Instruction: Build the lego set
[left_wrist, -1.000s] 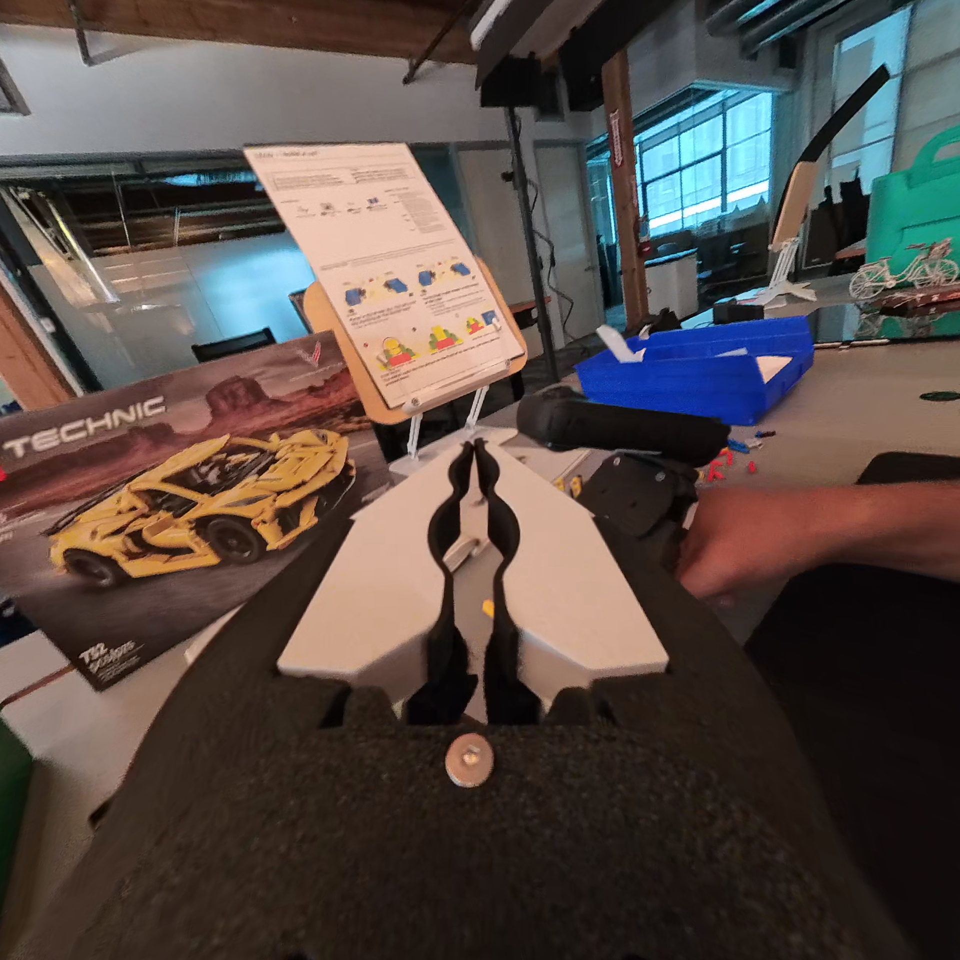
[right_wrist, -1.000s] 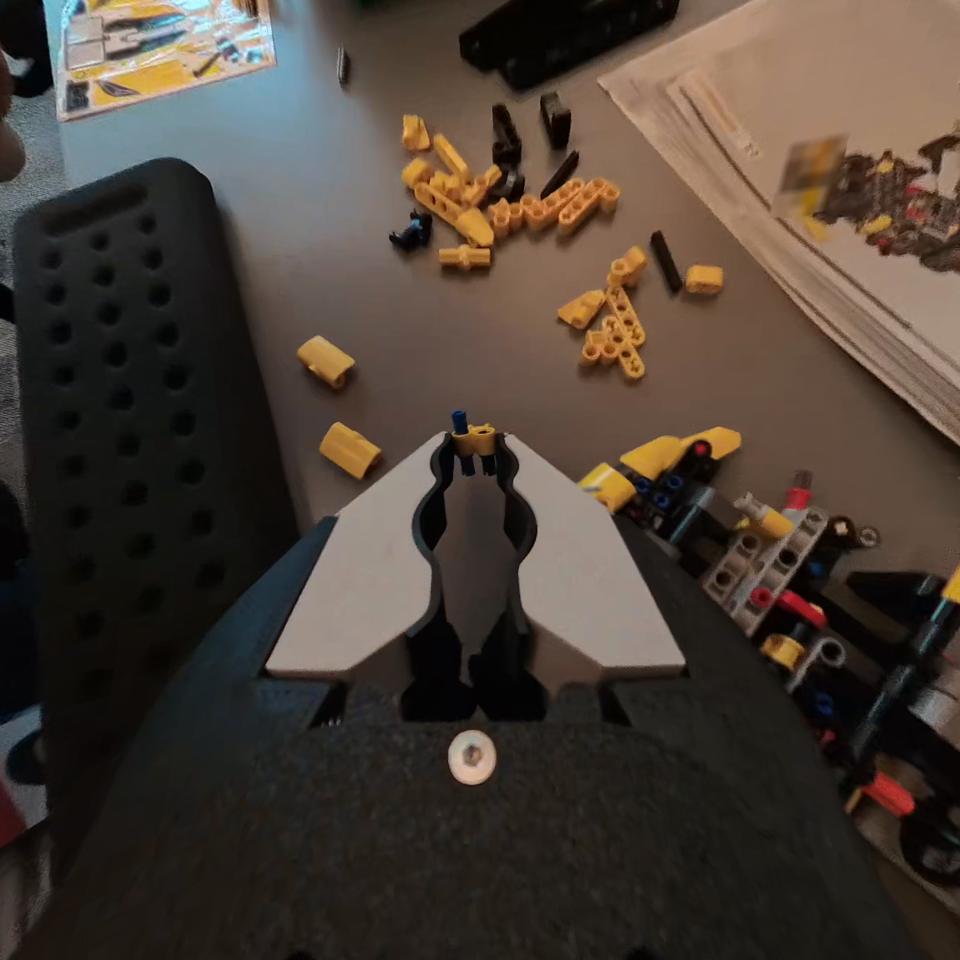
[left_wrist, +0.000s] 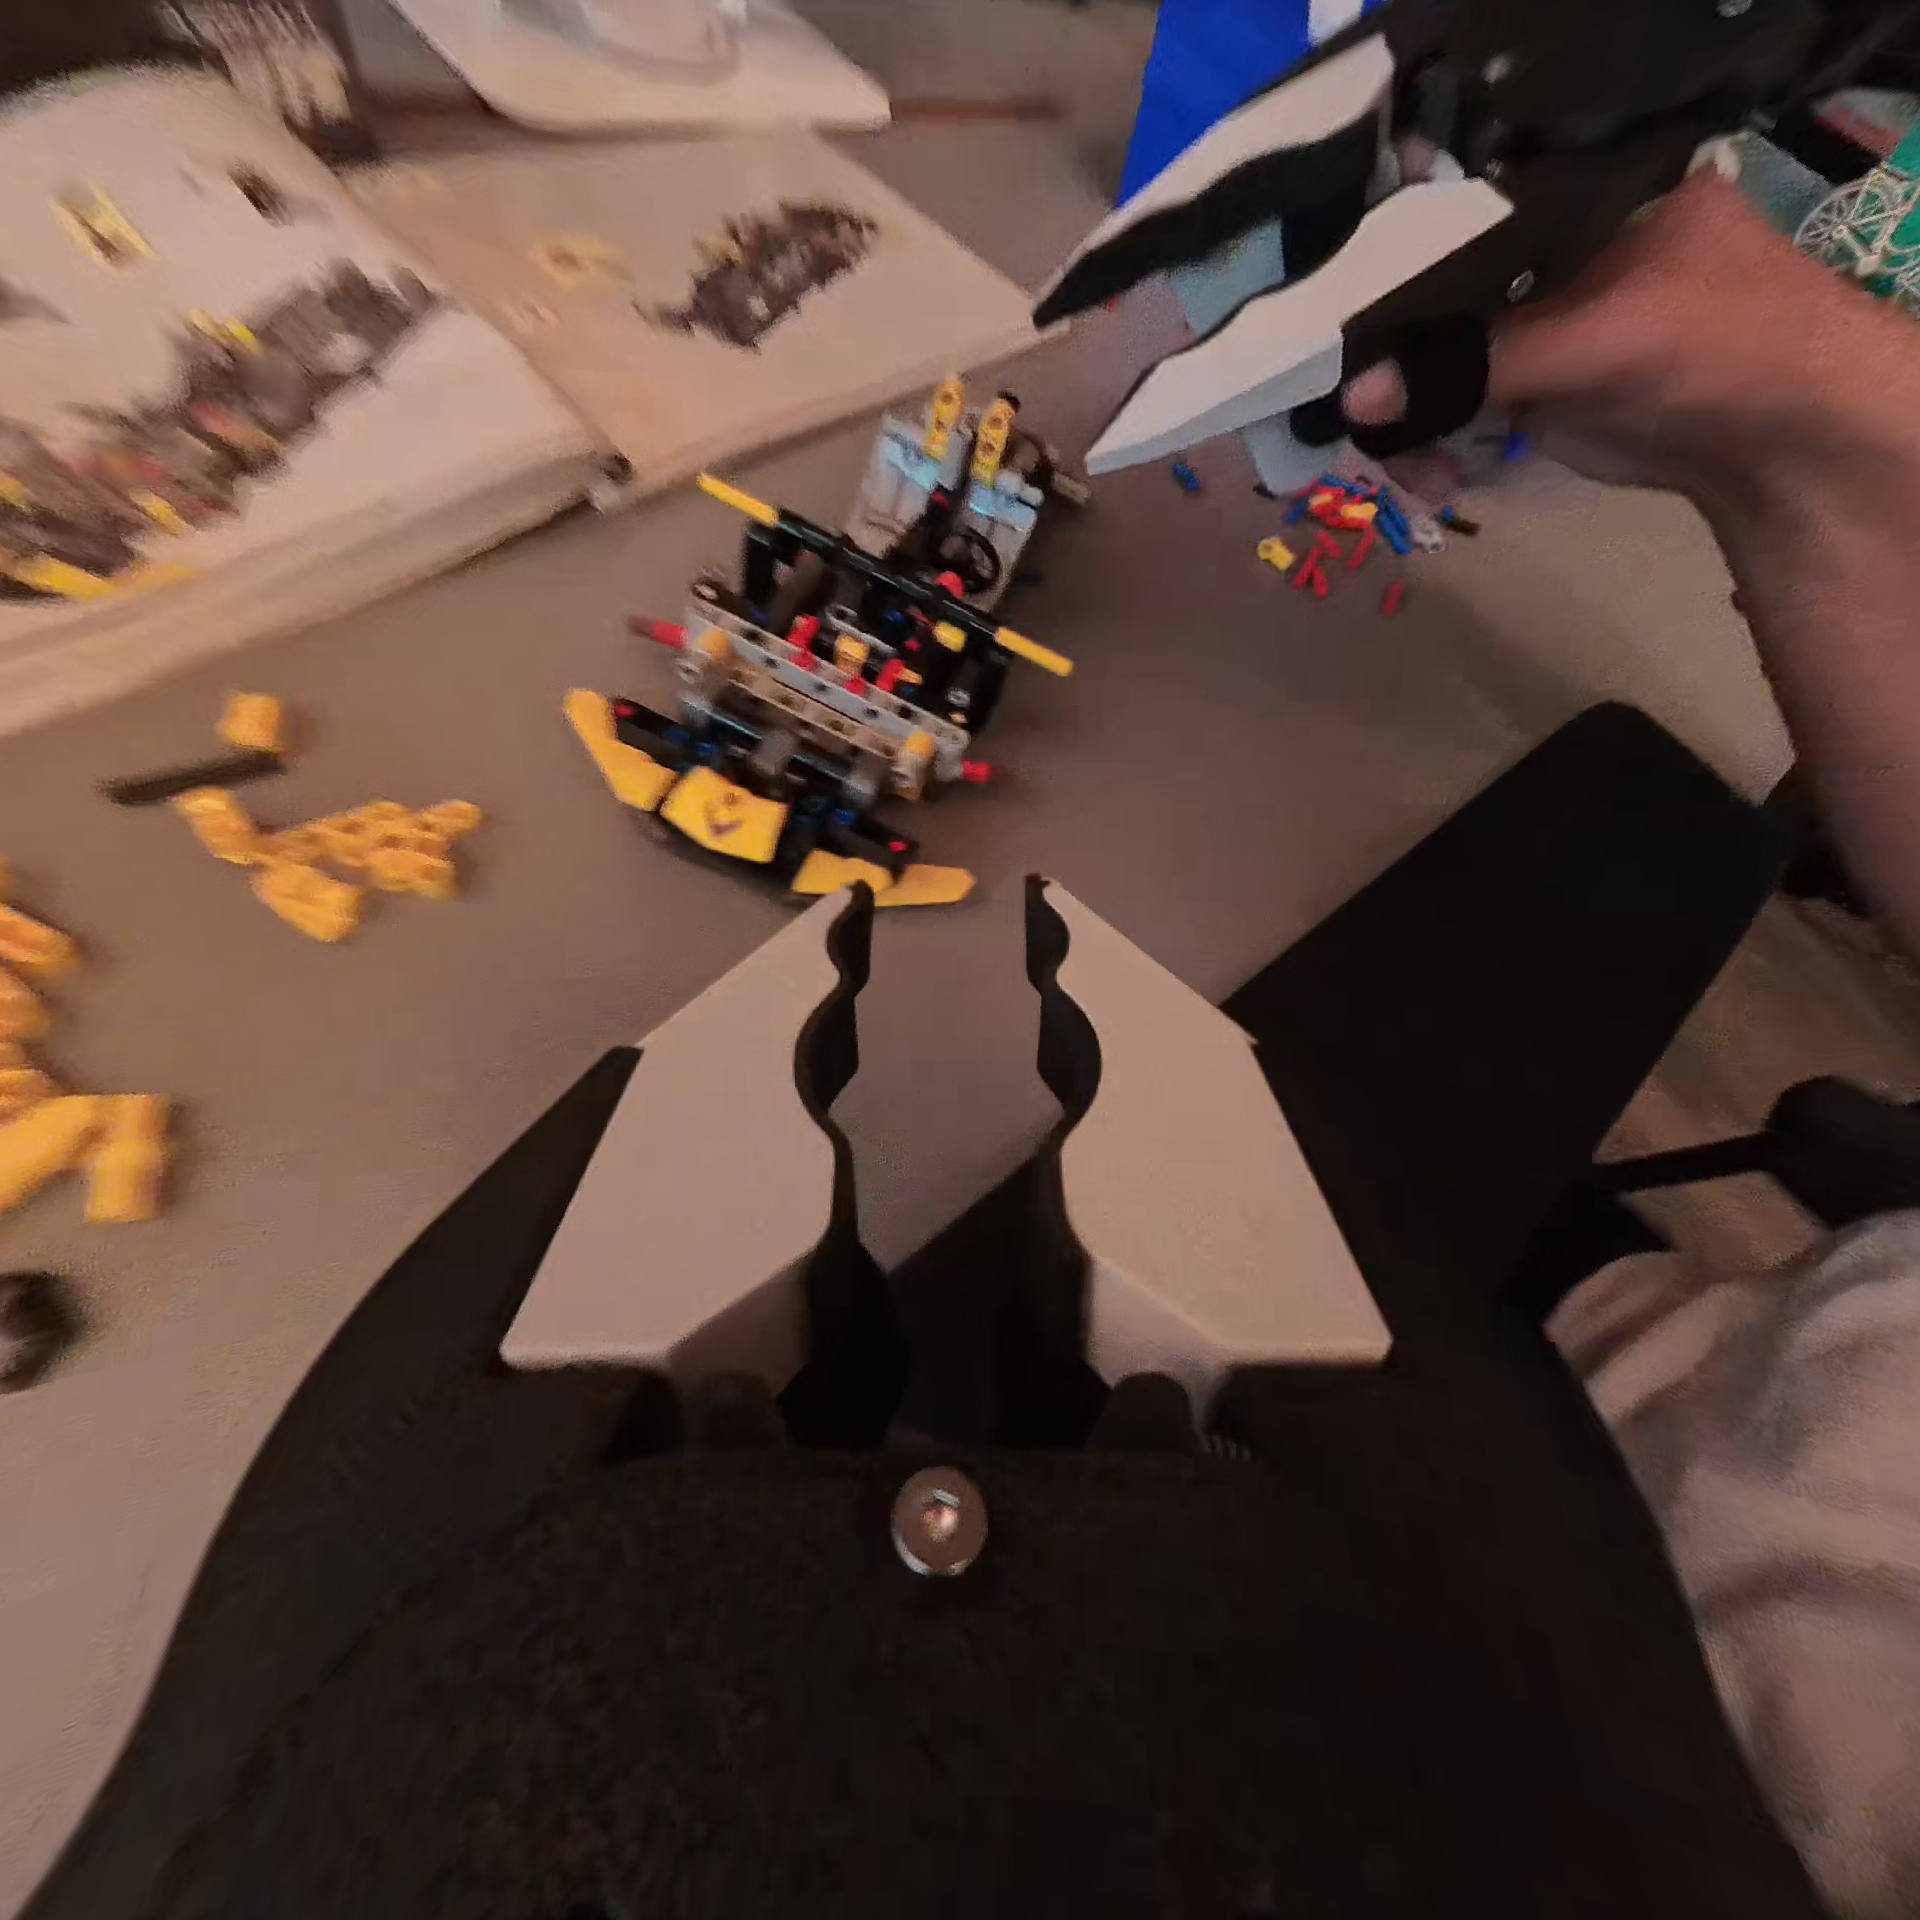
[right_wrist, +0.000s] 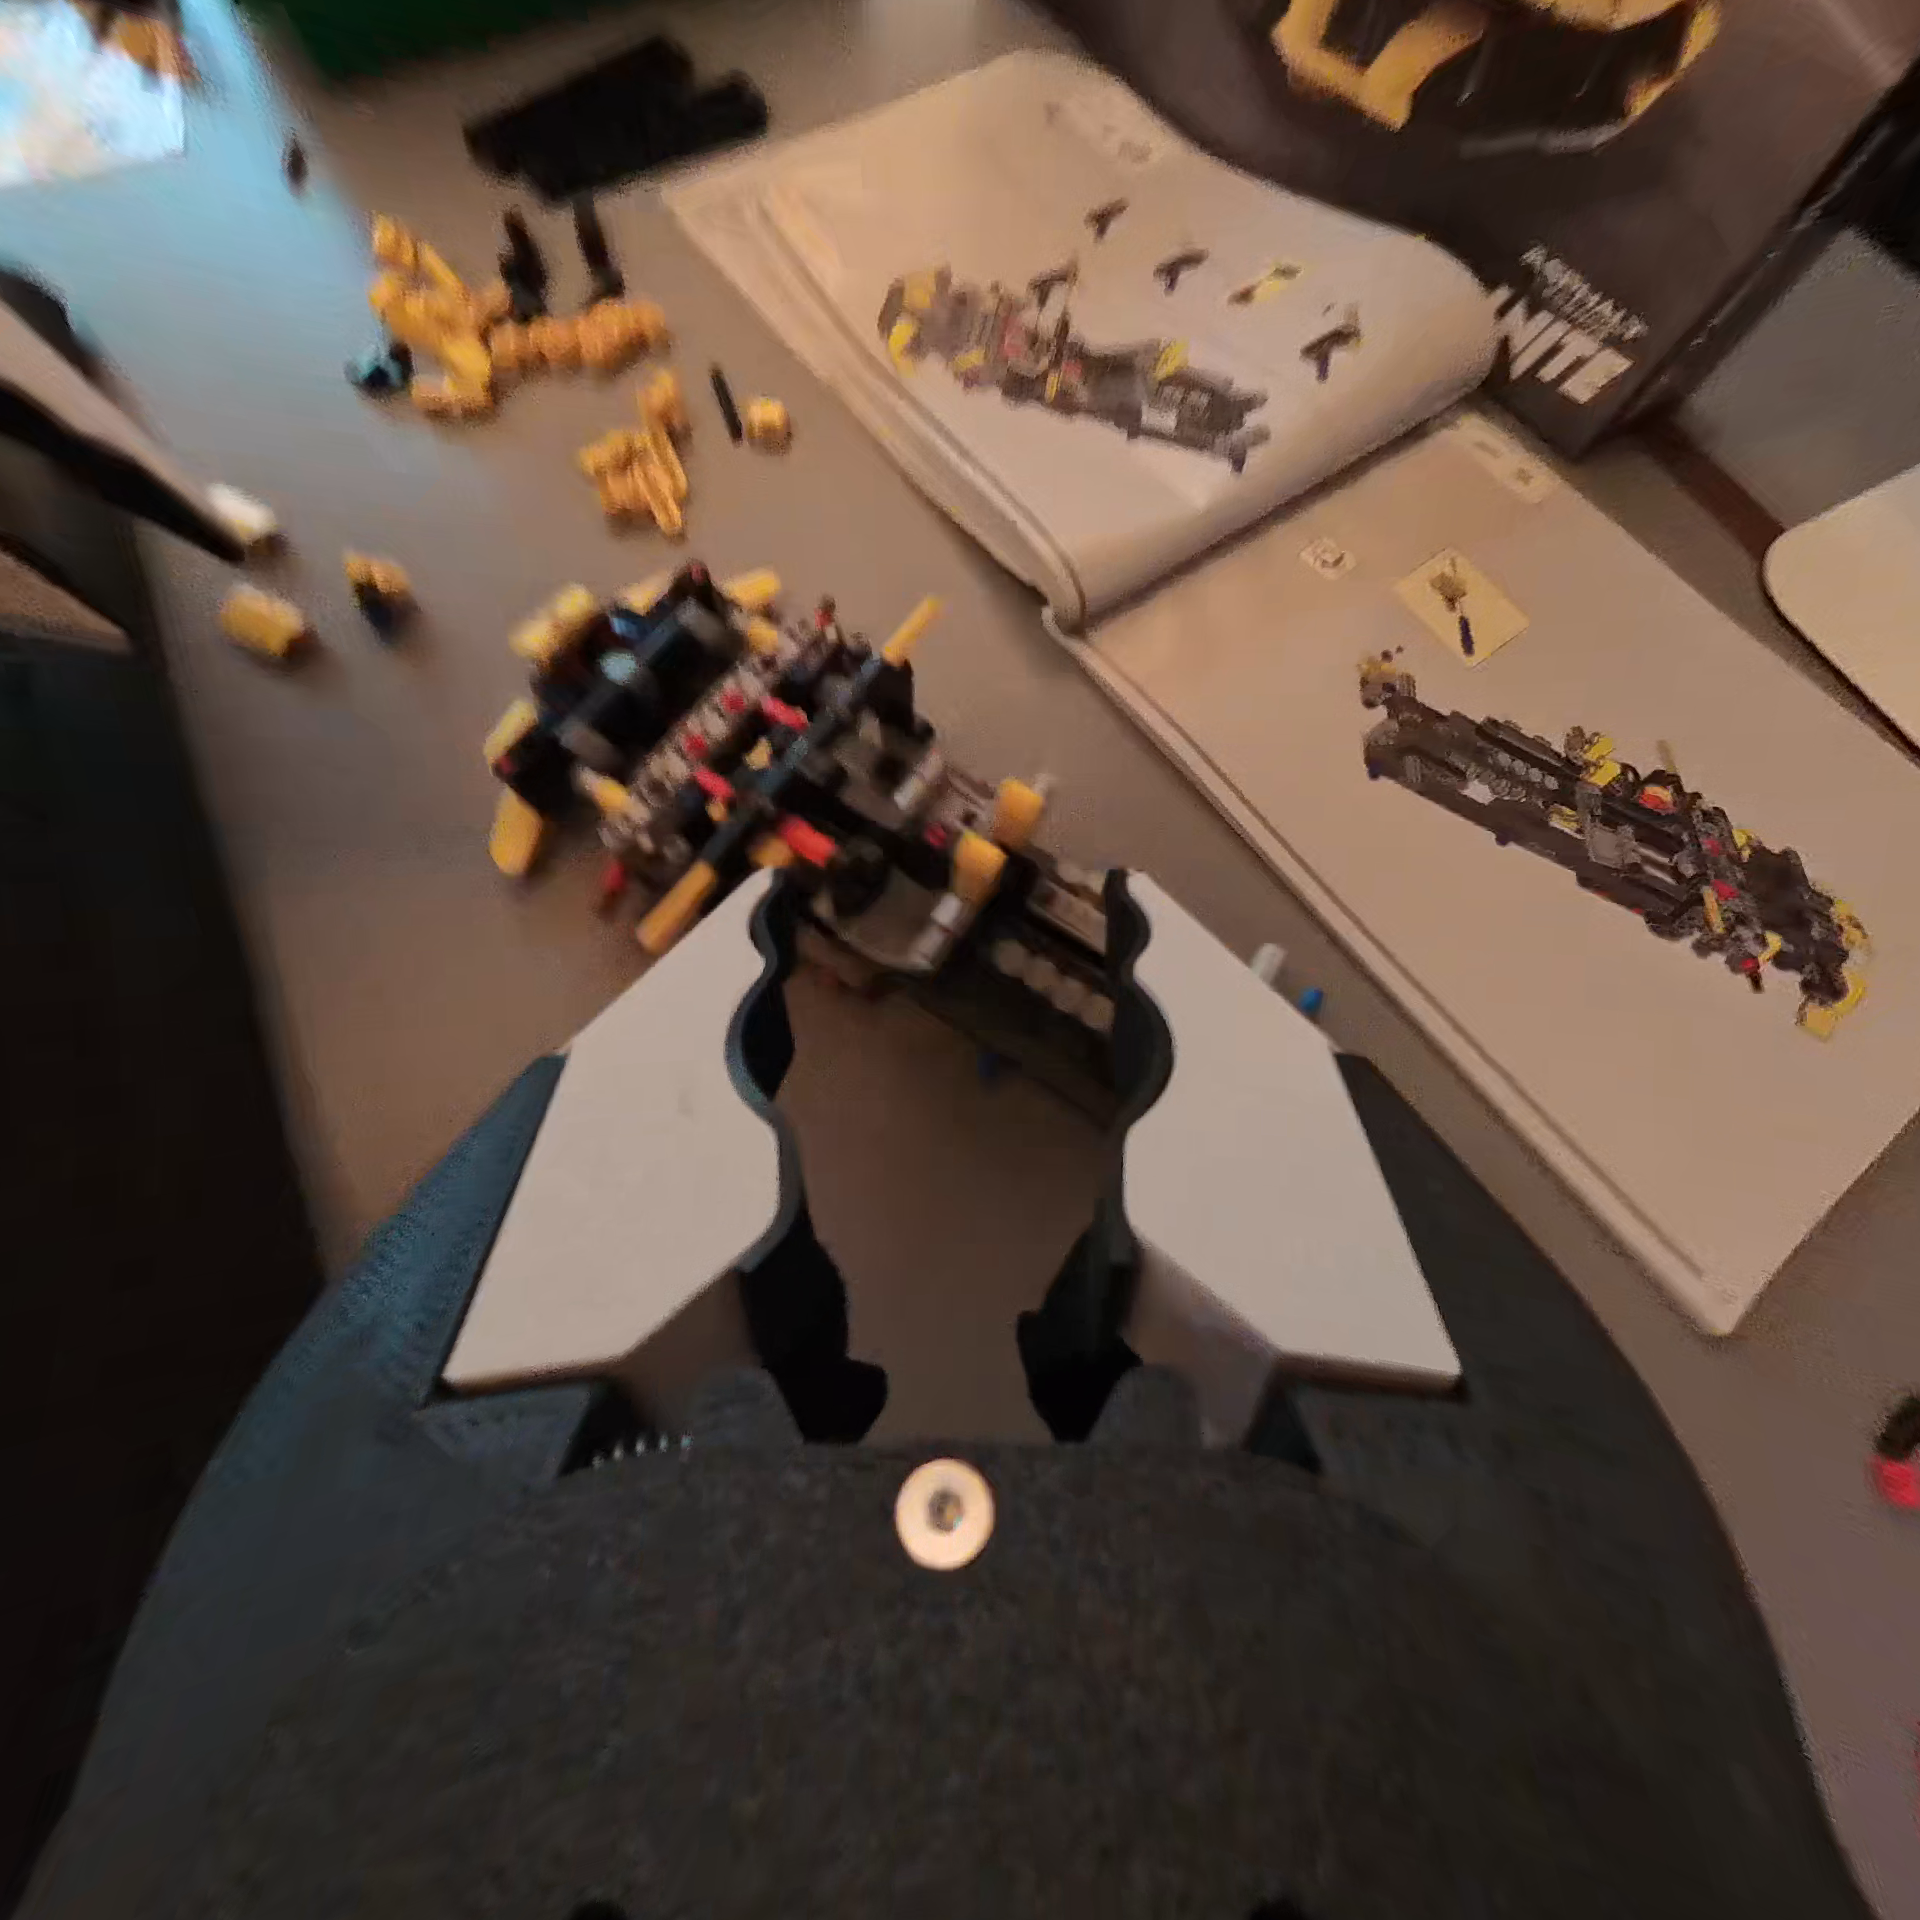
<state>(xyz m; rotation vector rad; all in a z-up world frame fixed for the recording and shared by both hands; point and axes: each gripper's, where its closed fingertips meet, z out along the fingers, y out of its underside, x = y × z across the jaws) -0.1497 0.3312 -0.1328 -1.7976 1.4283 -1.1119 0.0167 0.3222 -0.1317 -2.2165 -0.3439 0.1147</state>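
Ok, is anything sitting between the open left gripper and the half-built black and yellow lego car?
Nothing visible. The left gripper is open, and only bare grey table lies between its tips and the yellow front of the half-built lego car. The loose yellow pieces lie off to the left, out of that line.

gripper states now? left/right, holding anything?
Left gripper: open, empty, near the car chassis.
Right gripper: open, empty, above the chassis.
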